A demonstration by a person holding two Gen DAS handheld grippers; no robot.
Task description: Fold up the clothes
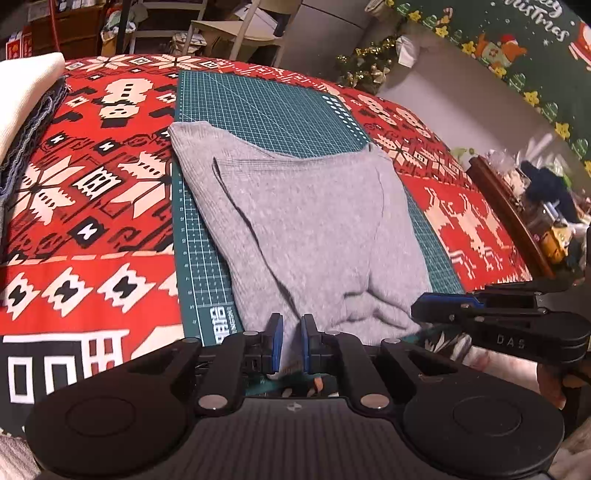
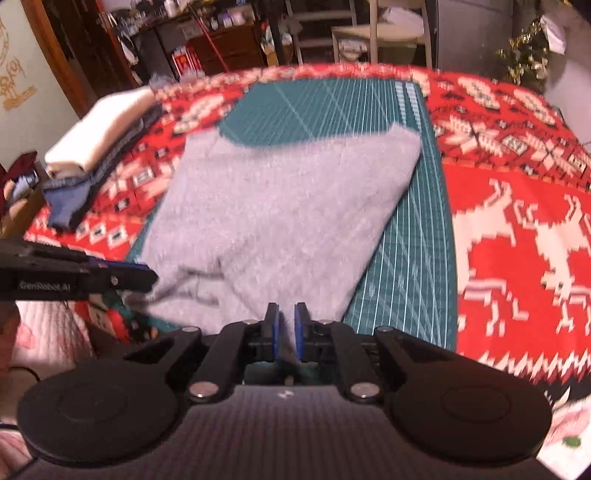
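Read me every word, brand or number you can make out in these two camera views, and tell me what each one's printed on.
"DAS" – on the black arm of the right tongs, seen in the left wrist view.
"GenRobot.AI" – on the black arm of the left tongs, seen in the right wrist view.
"...ristmas", partly cut off – on the dark green Christmas banner.
Ruler numbers and logo on the green gridded cutting mat: too small to read.

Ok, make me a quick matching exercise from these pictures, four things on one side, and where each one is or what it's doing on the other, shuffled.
1. grey garment
2. cutting mat
3. folded clothes pile
4. left claw

A. shut on the garment's near edge
B. on the red patterned cloth, under the garment
C. at the table's left edge
D. lying on the green mat

Pairs: 1-D, 2-B, 3-C, 4-A
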